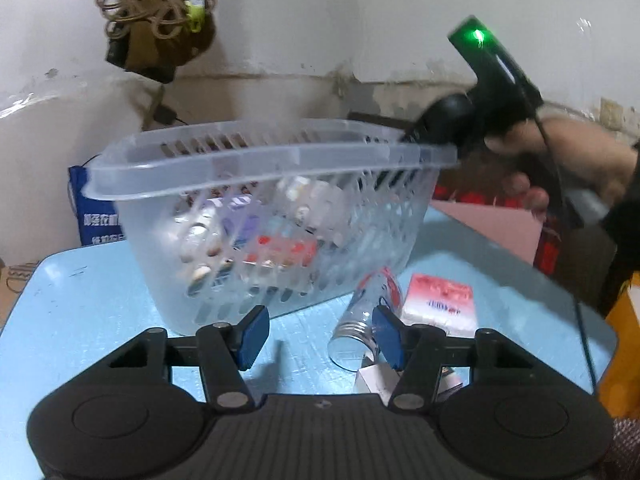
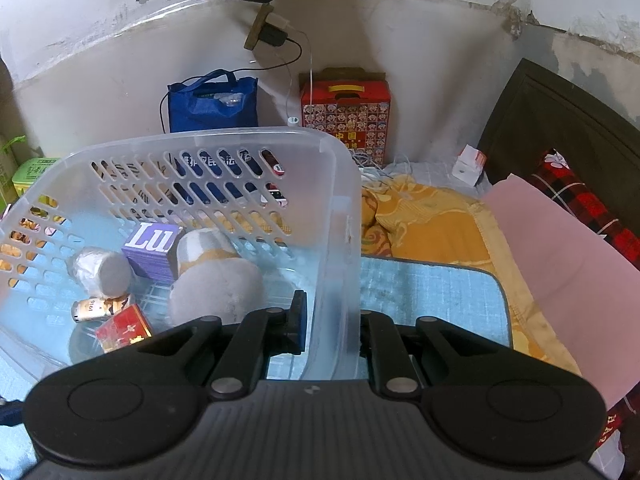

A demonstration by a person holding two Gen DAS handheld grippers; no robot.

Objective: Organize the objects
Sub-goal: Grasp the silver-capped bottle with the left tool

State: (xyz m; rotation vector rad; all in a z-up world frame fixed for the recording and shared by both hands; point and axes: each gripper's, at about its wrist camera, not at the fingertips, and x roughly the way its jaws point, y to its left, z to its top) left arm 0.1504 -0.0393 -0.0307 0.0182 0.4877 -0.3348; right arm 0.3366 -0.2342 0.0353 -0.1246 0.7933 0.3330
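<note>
Quick count of the stuff

One clear basket [image 2: 340,184] holding five items; on the table [image 1: 100,280], one bottle [image 1: 366,320] and one tissue pack [image 1: 440,300].

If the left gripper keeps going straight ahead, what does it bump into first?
Probably the clear basket, low on its near wall. The left gripper is open and empty, and the lying bottle sits just right of that line, though depth is hard to judge.

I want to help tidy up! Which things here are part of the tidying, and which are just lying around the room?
Part of the tidying:
- clear basket, held at its wall by the right tool
- purple box, red packet and small can inside it
- glass jar and tissue pack on the blue table
- left tool, open

Just lying around:
- blue bag
- red gift box
- pink sheet
</note>
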